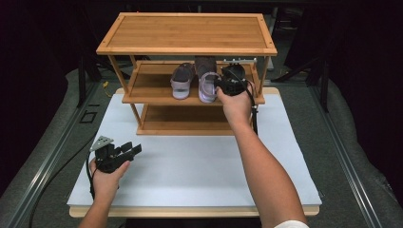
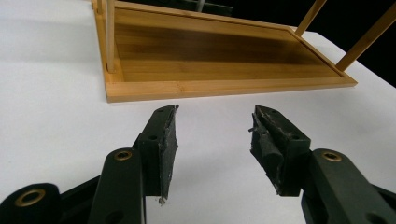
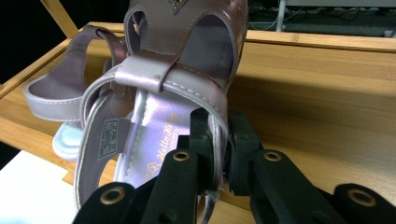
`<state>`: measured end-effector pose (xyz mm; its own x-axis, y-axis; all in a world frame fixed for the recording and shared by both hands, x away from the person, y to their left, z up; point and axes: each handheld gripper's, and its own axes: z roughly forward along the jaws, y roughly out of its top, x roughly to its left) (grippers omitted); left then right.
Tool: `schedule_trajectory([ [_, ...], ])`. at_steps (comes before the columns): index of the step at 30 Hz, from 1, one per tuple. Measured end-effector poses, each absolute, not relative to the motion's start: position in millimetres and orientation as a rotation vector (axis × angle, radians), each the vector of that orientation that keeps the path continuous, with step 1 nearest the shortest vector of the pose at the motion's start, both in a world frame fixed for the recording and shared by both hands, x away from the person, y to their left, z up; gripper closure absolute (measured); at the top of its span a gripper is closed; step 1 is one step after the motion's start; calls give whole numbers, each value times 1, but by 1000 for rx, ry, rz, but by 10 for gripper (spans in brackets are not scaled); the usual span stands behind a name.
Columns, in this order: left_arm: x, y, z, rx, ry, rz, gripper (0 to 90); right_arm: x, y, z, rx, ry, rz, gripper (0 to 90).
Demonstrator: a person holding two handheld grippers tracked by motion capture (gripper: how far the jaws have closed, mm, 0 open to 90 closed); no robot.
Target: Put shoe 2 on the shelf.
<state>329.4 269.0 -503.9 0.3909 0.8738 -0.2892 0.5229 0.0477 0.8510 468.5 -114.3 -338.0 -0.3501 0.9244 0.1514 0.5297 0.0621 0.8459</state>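
Note:
A three-tier bamboo shoe rack (image 1: 187,49) stands at the back of the white table (image 1: 199,166). Two lilac sandals lie on its middle shelf: the left sandal (image 1: 182,80) and the right sandal (image 1: 207,80). My right gripper (image 1: 223,84) reaches into that shelf and is shut on the right sandal's heel strap (image 3: 215,122), one jaw inside the strap and one outside. The other sandal (image 3: 70,93) sits just beside it. My left gripper (image 1: 128,151) rests low over the table's near left, jaws open with nothing between them (image 2: 215,140), facing the rack's bottom shelf (image 2: 219,60).
The rack's top shelf (image 1: 190,31) overhangs the sandals and my right hand. Thin bamboo posts (image 2: 110,37) stand at the rack's corners. Dark floor with metal rails (image 1: 57,142) surrounds the table. A black cable (image 1: 255,121) trails from the right gripper.

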Motion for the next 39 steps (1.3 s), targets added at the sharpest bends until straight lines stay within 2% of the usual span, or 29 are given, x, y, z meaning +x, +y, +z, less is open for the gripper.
schedule_trajectory([
  [26, 331, 271, -506, 1610, 1277, 401, 499, 495, -111, -349, 1554, 1895, 1181, 821],
  [30, 331, 272, -506, 1608, 1280, 400, 498, 496, -105, -348, 1535, 1856, 1180, 781],
  [35, 331, 272, -506, 1606, 1282, 401, 498, 494, -104, -348, 1506, 1842, 1257, 642],
  [39, 331, 271, -507, 1611, 1282, 402, 496, 489, -105, -344, 1484, 1855, 1287, 571],
])
